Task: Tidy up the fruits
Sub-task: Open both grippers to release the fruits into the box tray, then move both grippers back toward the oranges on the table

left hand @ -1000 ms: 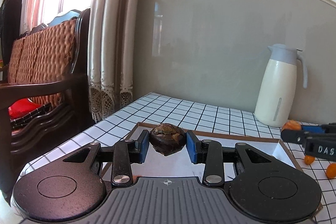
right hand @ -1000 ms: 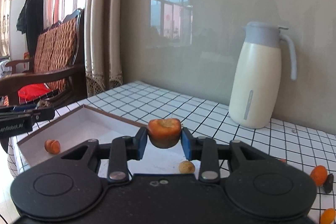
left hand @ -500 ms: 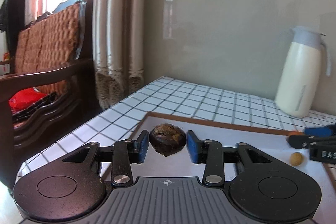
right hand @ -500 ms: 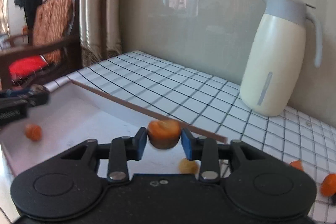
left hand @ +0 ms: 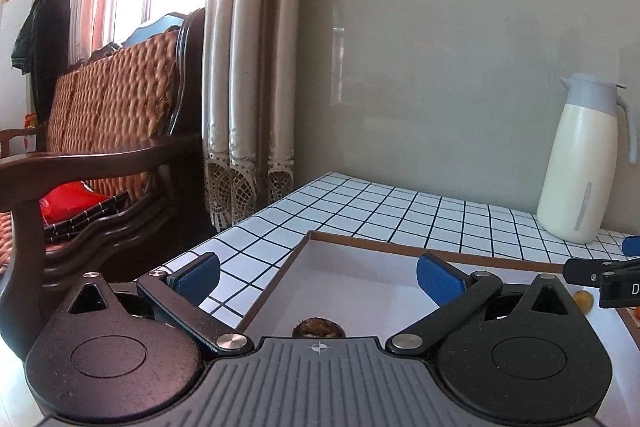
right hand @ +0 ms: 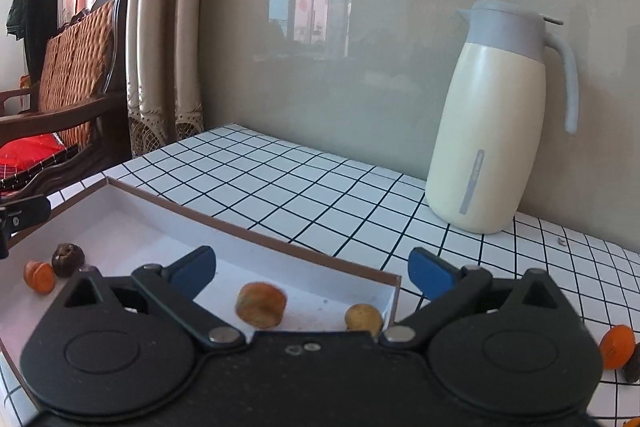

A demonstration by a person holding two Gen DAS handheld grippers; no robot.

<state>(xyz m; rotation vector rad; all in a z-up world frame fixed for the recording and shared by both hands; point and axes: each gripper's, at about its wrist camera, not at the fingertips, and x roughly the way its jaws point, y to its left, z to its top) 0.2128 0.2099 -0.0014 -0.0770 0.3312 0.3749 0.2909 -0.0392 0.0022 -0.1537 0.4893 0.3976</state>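
Note:
My left gripper [left hand: 318, 271] is open and empty over the white tray [left hand: 360, 279]. The dark brown fruit [left hand: 318, 329] lies in the tray just below it, partly hidden by the gripper body; it also shows in the right wrist view [right hand: 68, 259]. My right gripper [right hand: 310, 273] is open and empty over the tray's [right hand: 132, 223] right end. An orange fruit piece [right hand: 261, 305], blurred, is between and below its fingers. A small yellow fruit [right hand: 363, 319] and an orange piece [right hand: 39, 275] lie in the tray.
A cream thermos jug [right hand: 496, 123] stands at the back of the checked table [right hand: 320, 183]. An orange piece [right hand: 618, 346] and a dark fruit [right hand: 633, 367] lie on the table at right. A wooden chair [left hand: 100, 155] and curtains [left hand: 248, 75] are left of the table.
Both grippers have opened. The dark fruit has dropped from the left gripper into the tray. The orange piece has left the right gripper and is down by the tray.

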